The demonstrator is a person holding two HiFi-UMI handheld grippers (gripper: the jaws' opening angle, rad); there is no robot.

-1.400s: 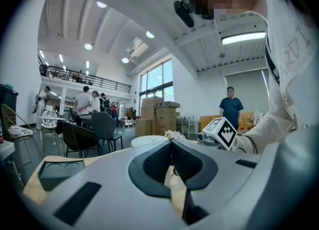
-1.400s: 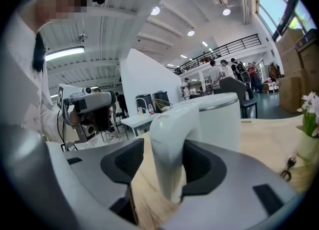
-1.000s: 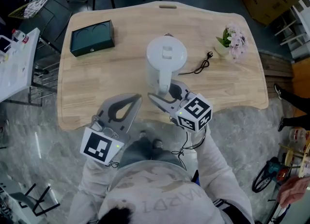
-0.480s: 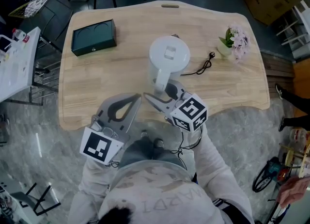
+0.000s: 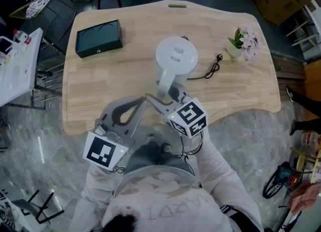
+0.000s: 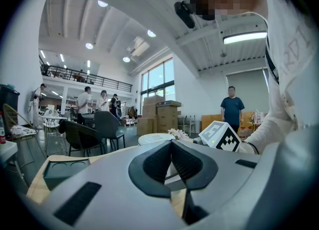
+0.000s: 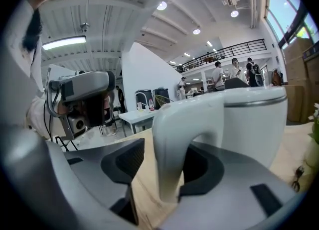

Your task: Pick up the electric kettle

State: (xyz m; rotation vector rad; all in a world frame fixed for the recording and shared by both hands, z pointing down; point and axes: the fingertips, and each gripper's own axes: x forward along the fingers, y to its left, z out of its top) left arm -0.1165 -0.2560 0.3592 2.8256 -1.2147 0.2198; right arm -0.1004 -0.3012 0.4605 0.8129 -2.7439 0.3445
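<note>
The white electric kettle (image 5: pixel 175 55) stands upright in the middle of the wooden table (image 5: pixel 115 80), its handle (image 5: pixel 165 82) turned toward me. My right gripper (image 5: pixel 161 94) is open, one jaw on each side of the handle. In the right gripper view the handle (image 7: pixel 169 139) lies against the right-hand jaw, and a gap shows at the left-hand pad (image 7: pixel 124 159). The kettle body (image 7: pixel 249 124) fills the space beyond. My left gripper (image 5: pixel 142 100) hovers over the table's near edge, left of the kettle. It is shut with nothing in it, the pads meeting at the tip (image 6: pixel 172 143).
A dark green box (image 5: pixel 99 38) lies at the table's back left. A small pot of pink flowers (image 5: pixel 243 42) stands at the back right, with a black cord and plug (image 5: pixel 208 69) between it and the kettle. A white side table (image 5: pixel 15 65) stands to the left.
My right gripper has swung leftward and slid further round the kettle's handle. The left gripper has stayed where it was.
</note>
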